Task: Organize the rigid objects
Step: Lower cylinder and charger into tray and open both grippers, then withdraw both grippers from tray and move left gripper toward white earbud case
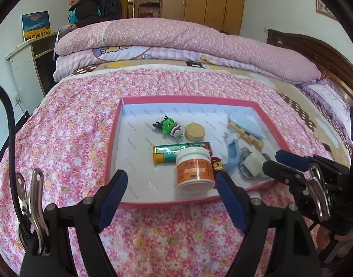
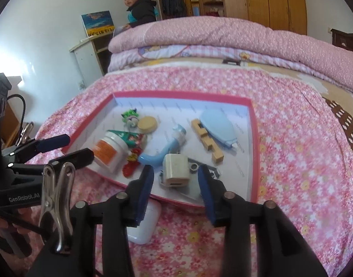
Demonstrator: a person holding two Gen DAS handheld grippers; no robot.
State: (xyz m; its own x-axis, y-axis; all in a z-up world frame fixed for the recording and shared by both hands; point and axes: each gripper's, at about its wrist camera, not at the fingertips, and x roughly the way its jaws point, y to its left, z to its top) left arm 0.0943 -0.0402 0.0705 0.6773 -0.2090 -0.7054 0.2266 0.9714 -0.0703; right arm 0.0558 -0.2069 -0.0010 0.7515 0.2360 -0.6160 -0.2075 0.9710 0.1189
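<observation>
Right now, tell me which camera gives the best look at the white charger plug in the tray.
The right wrist view. The white charger plug lies near and unobstructed in the pink tray, with its port end facing the camera. In the left wrist view the plug is smaller, at the tray's right edge, partly hidden behind the right gripper's finger.

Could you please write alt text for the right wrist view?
The right tool hangs open over a white charger block in a pink-rimmed tray of small objects on a floral bedspread. A white earbud case lies outside the tray.
</observation>
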